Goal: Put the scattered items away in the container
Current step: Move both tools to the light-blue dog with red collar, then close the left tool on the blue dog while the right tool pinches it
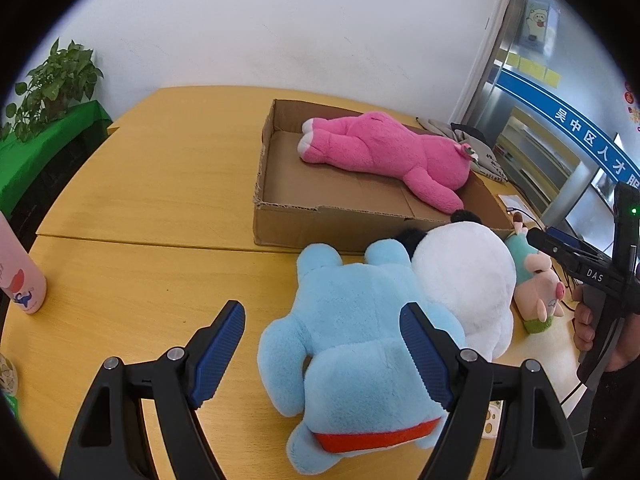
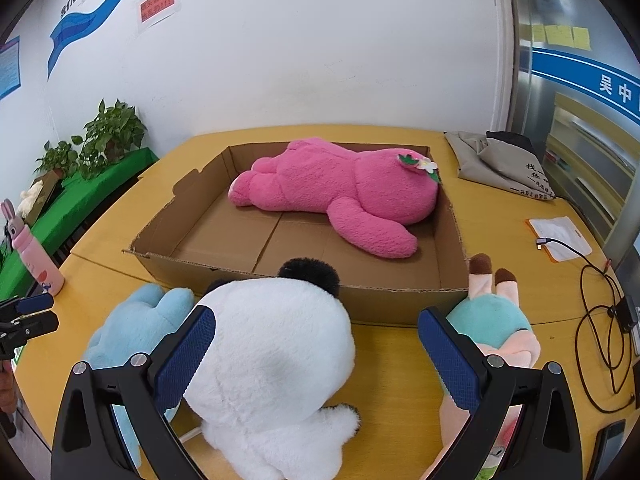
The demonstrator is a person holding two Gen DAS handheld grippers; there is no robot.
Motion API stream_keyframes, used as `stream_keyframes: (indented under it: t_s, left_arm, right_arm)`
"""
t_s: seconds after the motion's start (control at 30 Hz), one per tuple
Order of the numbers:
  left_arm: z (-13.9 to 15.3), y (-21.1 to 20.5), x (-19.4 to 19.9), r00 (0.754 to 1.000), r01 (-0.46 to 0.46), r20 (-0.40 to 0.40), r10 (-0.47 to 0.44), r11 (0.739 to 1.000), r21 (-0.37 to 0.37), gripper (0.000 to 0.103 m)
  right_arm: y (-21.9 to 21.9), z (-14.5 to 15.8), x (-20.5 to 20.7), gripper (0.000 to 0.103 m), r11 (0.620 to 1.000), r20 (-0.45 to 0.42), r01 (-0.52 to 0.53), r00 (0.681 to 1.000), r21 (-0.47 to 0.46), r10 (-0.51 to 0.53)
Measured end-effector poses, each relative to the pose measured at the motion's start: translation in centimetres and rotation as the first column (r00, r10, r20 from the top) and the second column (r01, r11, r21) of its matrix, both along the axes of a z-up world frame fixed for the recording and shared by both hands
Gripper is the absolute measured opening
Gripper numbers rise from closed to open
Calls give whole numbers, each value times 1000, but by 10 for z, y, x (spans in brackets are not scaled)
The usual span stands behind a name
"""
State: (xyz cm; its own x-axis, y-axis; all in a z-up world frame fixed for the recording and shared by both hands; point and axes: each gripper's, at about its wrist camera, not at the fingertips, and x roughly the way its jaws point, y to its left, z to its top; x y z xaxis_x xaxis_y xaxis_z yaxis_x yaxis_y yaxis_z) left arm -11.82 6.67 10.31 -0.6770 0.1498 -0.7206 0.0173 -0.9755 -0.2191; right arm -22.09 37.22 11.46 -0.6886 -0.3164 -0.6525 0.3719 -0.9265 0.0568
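Observation:
A shallow cardboard box (image 1: 280, 224) (image 2: 188, 208) stands on the yellow table with a pink plush (image 1: 380, 152) (image 2: 340, 192) lying inside. In front of it lie a light-blue plush (image 1: 352, 344) (image 2: 132, 320), a white panda plush (image 1: 468, 276) (image 2: 272, 356) and a small pig doll (image 1: 536, 284) (image 2: 496, 328). My left gripper (image 1: 322, 356) is open above the blue plush's left side. My right gripper (image 2: 316, 360) is open, its fingers on either side of the white panda. It shows in the left wrist view, at the right edge (image 1: 576, 268).
A pink bottle (image 1: 20, 276) (image 2: 36, 256) stands at the table's left edge. Potted plants (image 2: 112, 136) sit on a green-covered bench at the left. A grey cloth bag (image 2: 500, 164), a paper card and cables (image 2: 596, 300) lie at the right.

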Motion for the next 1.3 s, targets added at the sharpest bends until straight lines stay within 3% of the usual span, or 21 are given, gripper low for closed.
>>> stream_keyframes:
  t_s: [0.57,0.93,1.1,1.3]
  left_arm:
    - [-18,5,-10,998,41,42,-43,998,37,80]
    - [-30,8,-20,995,67,73,-73,995,75,80]
    - [-39,12,-27,988,110,93,-119,989,101,80]
    - [-58,21,-42,969,179,144,-199,974,142,80]
  right_arm:
    - [1,-14,2,103,999,40,-34,999,-26,35]
    - [-27,-31,26,103,984,63,-180,982,-3,179]
    - [-54,-36,45,103,955,67,-297,953,15,296]
    - [-101,-43,75,103,879,101,-476,874,-15,475]
